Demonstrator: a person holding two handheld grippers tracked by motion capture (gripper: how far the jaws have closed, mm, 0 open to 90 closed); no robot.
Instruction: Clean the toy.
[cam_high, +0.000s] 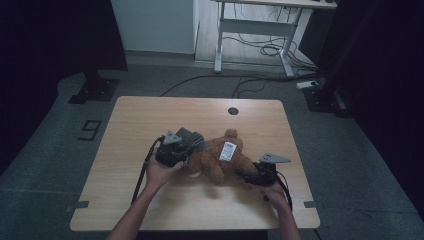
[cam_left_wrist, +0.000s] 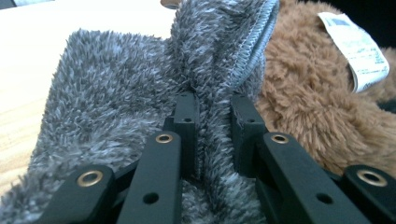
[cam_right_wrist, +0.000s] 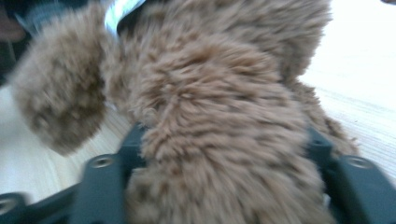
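Your left gripper sits just left of the table's middle, and its two black jaws are pinched tight on a fold of the fuzzy grey fleece cloth. In the left gripper view the hemmed edge of that cloth stands up between the jaws, toward 12 o'clock, with the rest of it spreading out toward 9 o'clock.

The brown plush teddy bear lies on the light wooden table near its centre, touching the grey cloth at the bear's 9 o'clock side. A white paper tag rests on the bear's body; in the left gripper view it shows at about 2 o'clock.

Your right gripper is at the bear's 4 o'clock end. In the right gripper view its jaws stand spread wide on either side of a furry brown limb. The picture is blurred there, so you cannot tell whether the pads press on the fur.
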